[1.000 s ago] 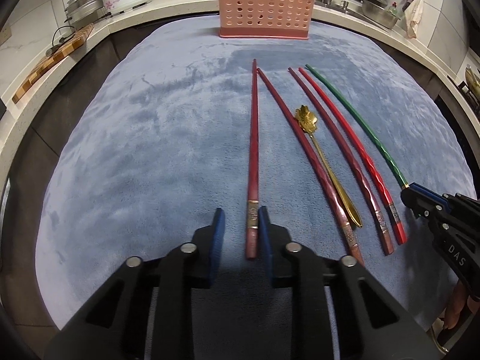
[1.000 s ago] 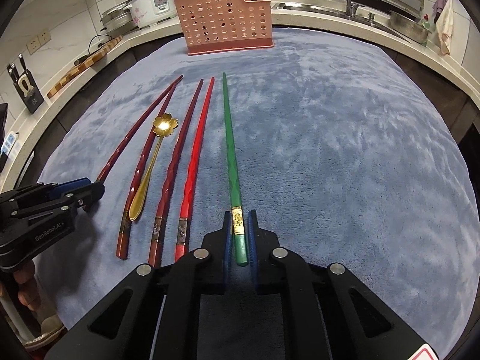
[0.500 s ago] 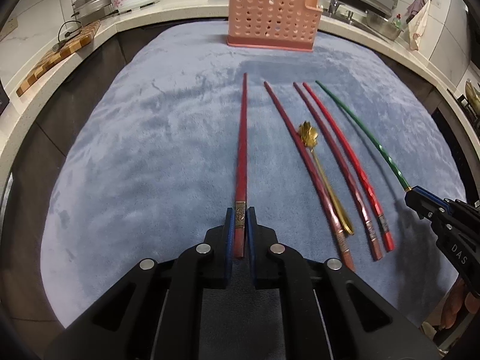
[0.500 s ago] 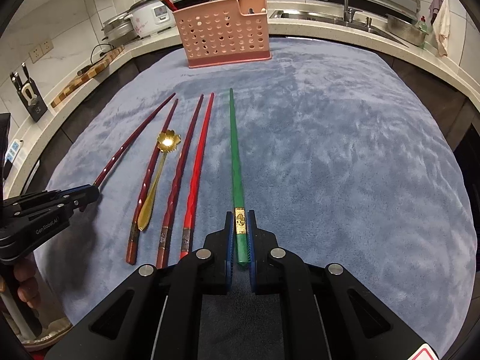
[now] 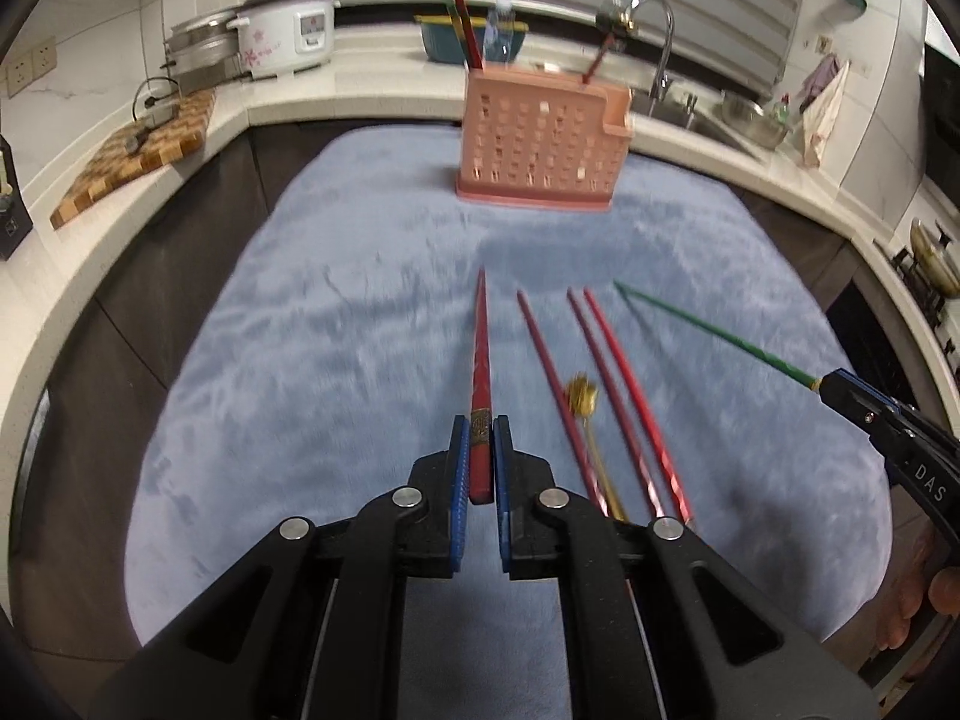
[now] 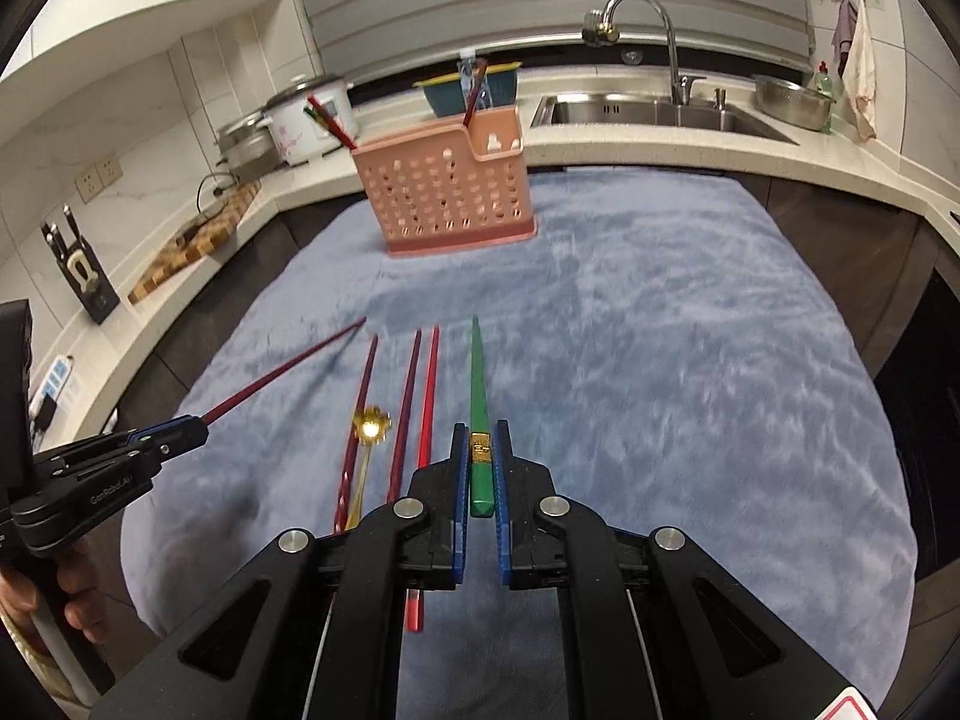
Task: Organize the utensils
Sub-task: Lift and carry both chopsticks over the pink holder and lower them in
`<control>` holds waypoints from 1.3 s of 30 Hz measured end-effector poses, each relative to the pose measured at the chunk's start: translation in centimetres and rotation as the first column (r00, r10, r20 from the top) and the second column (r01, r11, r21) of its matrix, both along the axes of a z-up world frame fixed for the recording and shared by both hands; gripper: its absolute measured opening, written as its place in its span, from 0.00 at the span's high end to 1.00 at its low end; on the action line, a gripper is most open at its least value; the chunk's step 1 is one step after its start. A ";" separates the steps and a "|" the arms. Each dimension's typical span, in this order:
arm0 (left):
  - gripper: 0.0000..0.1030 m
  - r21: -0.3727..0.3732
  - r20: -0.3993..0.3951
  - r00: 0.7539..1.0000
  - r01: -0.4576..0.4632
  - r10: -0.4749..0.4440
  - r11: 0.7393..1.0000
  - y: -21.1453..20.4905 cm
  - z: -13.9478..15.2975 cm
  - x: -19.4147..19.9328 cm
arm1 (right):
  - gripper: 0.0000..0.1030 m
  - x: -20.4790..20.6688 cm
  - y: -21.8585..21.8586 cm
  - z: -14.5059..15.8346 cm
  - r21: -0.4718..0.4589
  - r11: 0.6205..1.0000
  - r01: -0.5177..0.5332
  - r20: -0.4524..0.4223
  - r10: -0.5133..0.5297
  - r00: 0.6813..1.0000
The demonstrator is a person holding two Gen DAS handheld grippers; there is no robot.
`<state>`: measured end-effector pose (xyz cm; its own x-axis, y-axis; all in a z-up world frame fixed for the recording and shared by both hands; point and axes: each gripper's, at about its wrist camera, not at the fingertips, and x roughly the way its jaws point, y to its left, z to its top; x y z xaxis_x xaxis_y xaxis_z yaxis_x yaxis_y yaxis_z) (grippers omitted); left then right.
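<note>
My left gripper [image 5: 479, 427] is shut on the butt of a red chopstick [image 5: 480, 354], lifted off the blue mat [image 5: 300, 360] and pointing toward the pink utensil basket [image 5: 543, 147]. My right gripper [image 6: 480, 435] is shut on a green chopstick [image 6: 478, 372], also raised off the mat. Each gripper shows at the edge of the other's view, the right gripper [image 5: 831, 383] and the left gripper [image 6: 201, 425]. Three more red chopsticks [image 5: 606, 354] and a gold spoon [image 5: 583, 399] lie on the mat between the grippers. The basket [image 6: 444, 195] holds a few chopsticks.
A white counter [image 6: 660, 150] runs around the back with a rice cooker [image 5: 285, 36], a wooden cutting board [image 5: 138, 150], a blue tub [image 6: 468, 93], a sink [image 6: 654, 111] with faucet and a steel bowl [image 6: 792, 102]. A knife block [image 6: 81, 276] stands left. A hand [image 6: 72, 600] grips the left handle.
The left jaws closed on the red chopstick. Both grippers then rose with their chopsticks, lifting them off the mat, and the views tilted up toward the basket.
</note>
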<state>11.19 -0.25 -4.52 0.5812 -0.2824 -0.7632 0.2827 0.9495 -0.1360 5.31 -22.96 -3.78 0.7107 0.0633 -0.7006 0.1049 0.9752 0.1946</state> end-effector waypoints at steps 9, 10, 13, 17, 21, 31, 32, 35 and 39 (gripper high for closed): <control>0.93 -0.054 0.094 0.995 -0.034 0.039 0.998 1.2 4.7 1.6 | 0.93 0.2 -1.8 4.4 0.003 0.999 0.047 0.107 -0.047 0.993; 0.93 -0.055 0.101 0.994 -0.035 0.041 0.998 1.2 5.0 1.7 | 0.93 0.3 -2.1 4.9 0.001 0.999 0.053 0.119 -0.052 0.992; 0.93 -0.056 0.125 0.991 -0.041 0.047 0.998 1.3 6.0 2.3 | 0.93 0.6 -2.6 5.8 0.008 0.998 0.062 0.134 -0.062 0.989; 0.93 -0.059 0.167 0.984 -0.055 0.064 0.997 1.4 7.6 3.5 | 0.93 1.1 -3.5 7.1 0.022 0.997 0.078 0.154 -0.081 0.985; 0.93 -0.065 0.203 0.976 -0.065 0.077 0.996 1.4 9.4 5.0 | 0.93 2.0 -4.3 8.4 0.024 0.995 0.094 0.183 -0.097 0.978; 0.93 -0.113 0.303 0.950 -0.043 0.076 0.993 0.6 14.7 7.9 | 0.93 4.7 -4.9 12.6 0.034 0.995 0.093 0.274 -0.099 0.957; 0.93 -0.129 0.316 0.946 -0.036 0.075 0.991 0.5 15.6 8.4 | 0.93 5.0 -5.0 13.0 0.041 0.995 0.090 0.284 -0.098 0.954; 0.93 -0.151 0.361 0.930 -0.019 0.073 0.988 -0.1 18.1 9.7 | 0.93 6.5 -5.3 14.6 0.063 0.994 0.085 0.322 -0.101 0.941; 0.93 -0.185 0.426 0.901 -0.004 0.083 0.983 -1.0 21.4 11.7 | 0.93 9.3 -5.8 17.4 0.081 0.993 0.081 0.387 -0.106 0.916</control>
